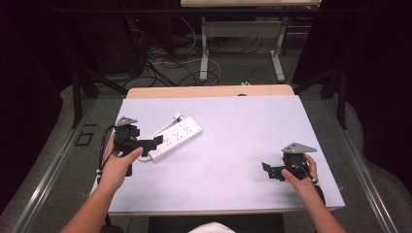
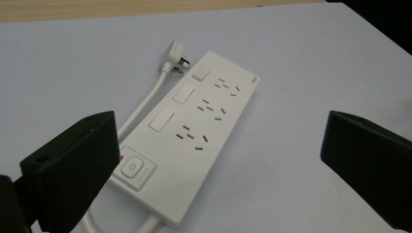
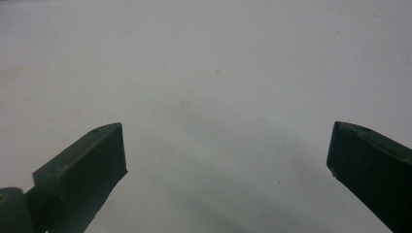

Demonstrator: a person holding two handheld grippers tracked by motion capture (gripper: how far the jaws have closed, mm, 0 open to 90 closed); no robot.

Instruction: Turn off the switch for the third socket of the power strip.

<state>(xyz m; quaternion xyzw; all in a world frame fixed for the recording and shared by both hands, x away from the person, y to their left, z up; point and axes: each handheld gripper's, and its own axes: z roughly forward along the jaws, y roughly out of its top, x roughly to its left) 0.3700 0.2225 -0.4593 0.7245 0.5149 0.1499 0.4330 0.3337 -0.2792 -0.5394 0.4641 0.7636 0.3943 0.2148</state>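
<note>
- Left claw (image 1: pixel 154 142) was gaping wide, nothing between its jaws, hovering right at the near end of the power strip (image 1: pixel 176 138) over at about 9 o'clock on the desk (image 1: pixel 233 126).
- From the left gripper view, that claw (image 2: pixel 218 160) had the power strip (image 2: pixel 194 136) sitting dead centre between the two black jaws, with the round power button (image 2: pixel 131 168) closest to the left jaw. Couldn't tell if the jaw was actually touching the strip or just floating above it.
- Strip itself was white, lying flat and slanted, running from near-left up toward 1 o'clock. It showed three rows of sockets with a small white switch beside each.
- Its white cord (image 2: pixel 141 109) ran along the strip's left side and ended in the plug (image 2: pixel 174 57) lying on the desk by the far end, at roughly 11 o'clock in that view.
- Right claw (image 1: pixel 266 172) was way over at about 4 o'clock on the desk, well apart from the strip, jaws pointing left toward 9 o'clock.
- Right gripper view had that claw (image 3: pixel 226 160) spread open too, gripping nothing, just pale desk surface (image 3: pixel 204 73) between and beyond the jaws.
- Both hands were wrapped around the claw bodies, left hand (image 1: pixel 116 167) and right hand (image 1: pixel 303 177), forearms coming in from 6 o'clock.
</note>
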